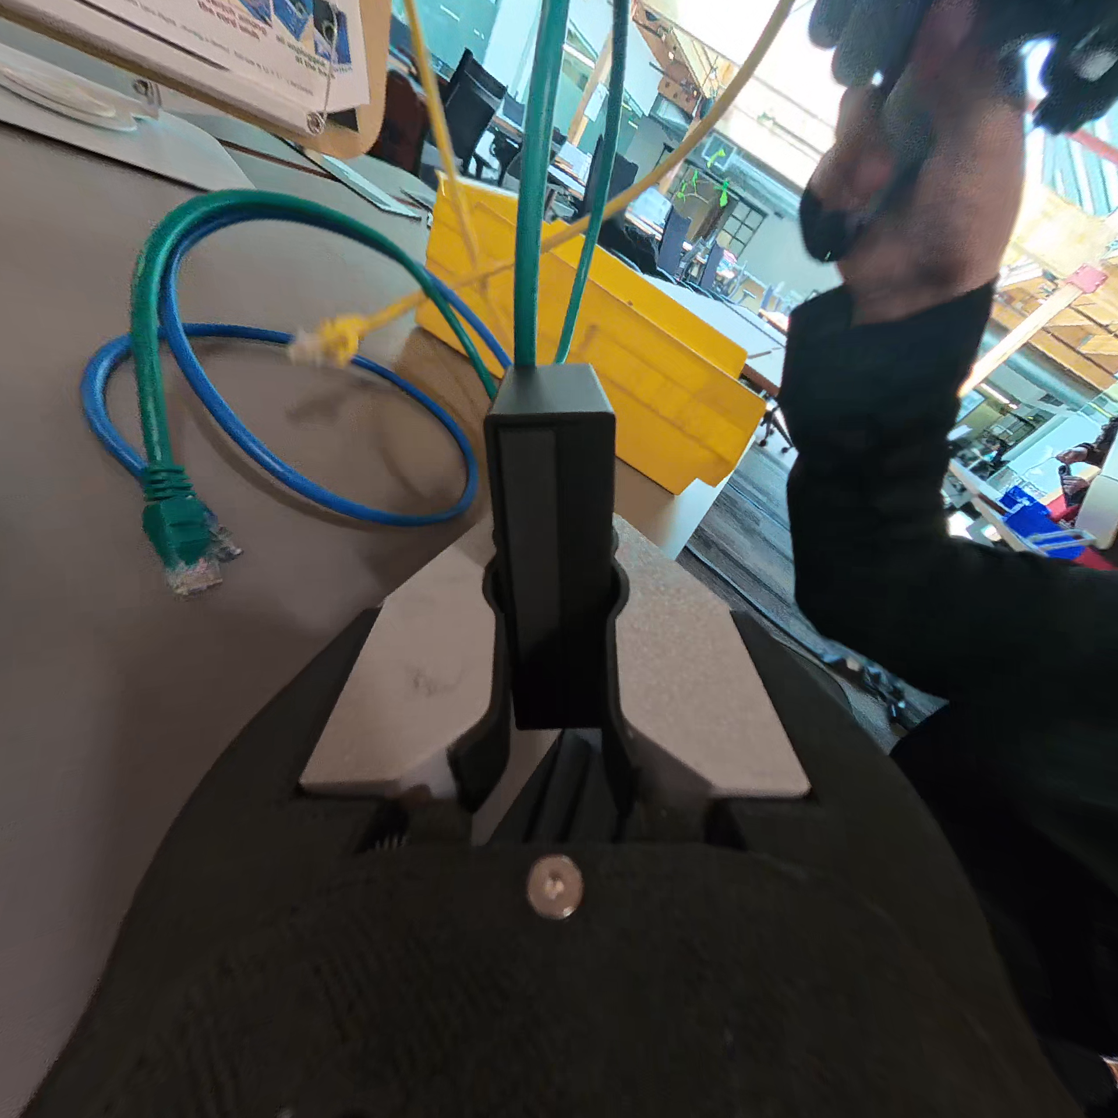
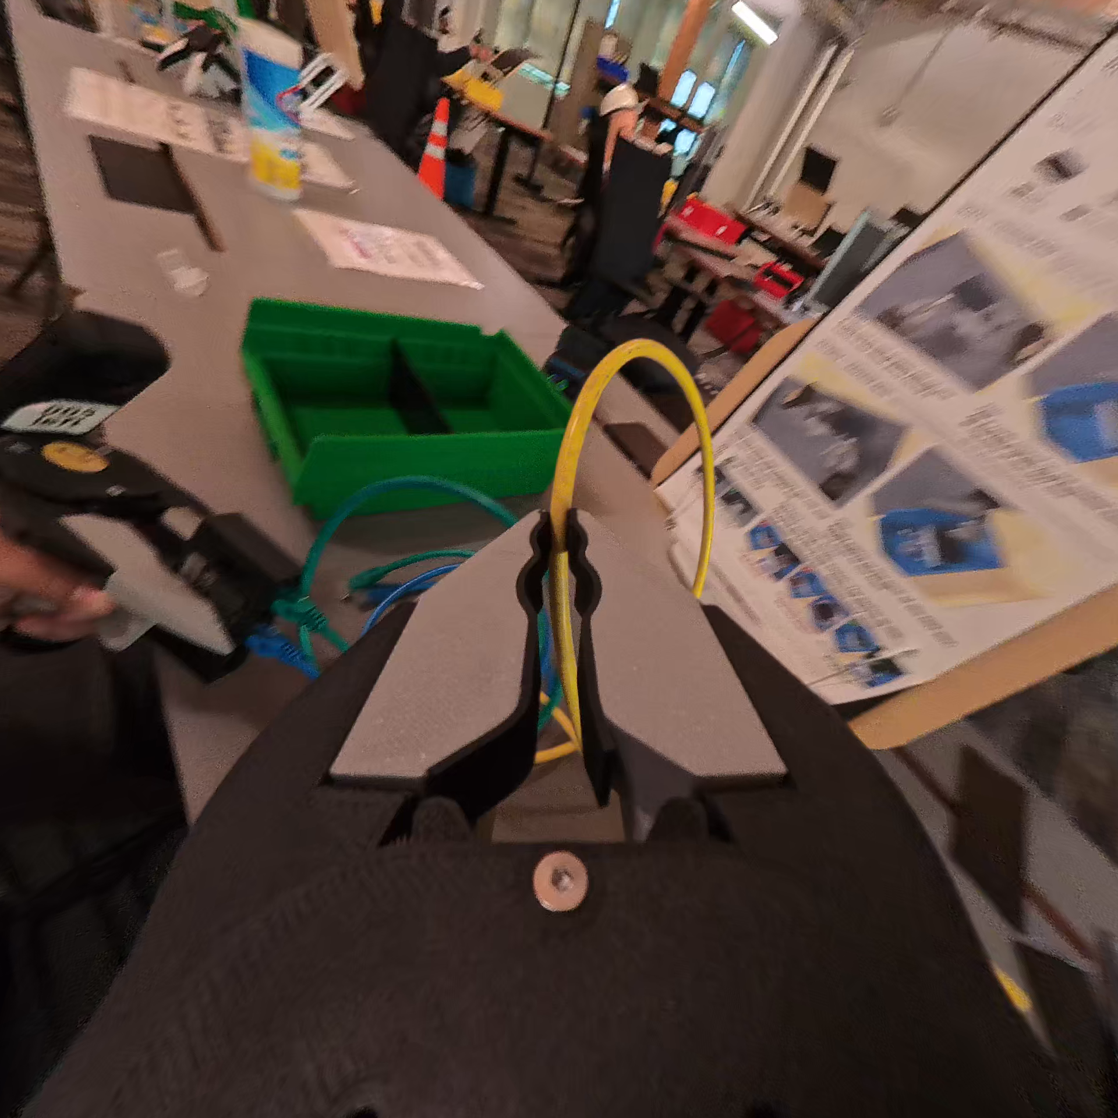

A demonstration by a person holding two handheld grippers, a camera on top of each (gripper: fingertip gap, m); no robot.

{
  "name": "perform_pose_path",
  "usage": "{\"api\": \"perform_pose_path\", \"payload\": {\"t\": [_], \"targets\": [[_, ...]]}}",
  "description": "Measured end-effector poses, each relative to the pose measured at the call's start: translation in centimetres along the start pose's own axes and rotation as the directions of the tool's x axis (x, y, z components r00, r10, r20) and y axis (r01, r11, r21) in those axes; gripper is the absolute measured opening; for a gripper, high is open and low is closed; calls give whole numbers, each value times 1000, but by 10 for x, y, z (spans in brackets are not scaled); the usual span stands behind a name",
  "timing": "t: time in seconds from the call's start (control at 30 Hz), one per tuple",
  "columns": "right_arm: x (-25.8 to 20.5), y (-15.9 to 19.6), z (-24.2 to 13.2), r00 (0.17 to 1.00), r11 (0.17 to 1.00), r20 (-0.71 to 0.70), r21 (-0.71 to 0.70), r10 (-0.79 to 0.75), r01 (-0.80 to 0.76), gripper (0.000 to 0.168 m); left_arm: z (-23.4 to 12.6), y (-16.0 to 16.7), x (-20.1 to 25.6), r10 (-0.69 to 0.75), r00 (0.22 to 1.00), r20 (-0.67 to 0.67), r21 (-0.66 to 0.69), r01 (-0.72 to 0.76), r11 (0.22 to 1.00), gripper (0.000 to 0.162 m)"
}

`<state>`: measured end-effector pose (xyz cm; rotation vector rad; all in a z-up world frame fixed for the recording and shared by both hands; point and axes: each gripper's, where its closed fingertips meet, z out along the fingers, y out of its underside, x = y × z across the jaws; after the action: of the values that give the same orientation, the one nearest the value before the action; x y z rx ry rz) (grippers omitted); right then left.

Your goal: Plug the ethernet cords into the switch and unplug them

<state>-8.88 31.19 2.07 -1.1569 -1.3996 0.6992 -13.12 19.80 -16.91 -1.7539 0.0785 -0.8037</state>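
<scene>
The switch (image 1: 549,544), a small black box, sits clamped in the left gripper (image 1: 553,581) above the table (image 1: 78,363), green cords rising from its far end. The right gripper (image 2: 561,556) pinches the yellow cord (image 2: 629,351). Its plug (image 1: 326,342) dangles free; regripping nearer the plug would likely steady insertion.

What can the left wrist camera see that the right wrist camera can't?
Only the left wrist view shows the yellow plastic bin and the yellow cord's loose plug. Only the right wrist view shows the green divided plastic bin, the orange traffic cone and the right gripper pinching the thin yellow ethernet cord. Both show the black switch box, held by the left gripper, and green and blue cords.
</scene>
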Motion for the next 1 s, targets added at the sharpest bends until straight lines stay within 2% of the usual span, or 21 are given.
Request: {"api": "perform_pose_path", "payload": {"t": [0.13,0.37,0.43,0.53,0.63,0.73,0.83,1.0], "targets": [[65,-44,-39,973,997,-223,34,-61,70,1,-12,-16,-5,-11,1000,22,77,10,997,27],[116,-78,-145,914,989,-382,9,-133,148,2,-22,-30,2,48,998,45,93,-52,994,27],[112,-71,-162,941,992,-317,-22,-122,122,1,-22,-33,4,42,999,33,104,-46,994,27],[95,-35,-169,977,990,-187,-115,-105,84,2,-23,-36,7,34,999,20,117,-36,992,27],[84,23,-168,985,963,-99,-245,-143,115,2,-24,-38,10,44,999,26,120,-47,992,27],[66,87,-171,996,916,61,-392,-69,87,1,-27,-40,11,45,998,32,126,-49,991,27],[48,149,-182,978,824,191,-565,82,41,1,-29,-41,11,39,999,34,132,-44,990,26],[12,230,-182,909,636,340,-763,240,117,1,-26,-39,9,36,999,32,123,-40,992,27]]}}
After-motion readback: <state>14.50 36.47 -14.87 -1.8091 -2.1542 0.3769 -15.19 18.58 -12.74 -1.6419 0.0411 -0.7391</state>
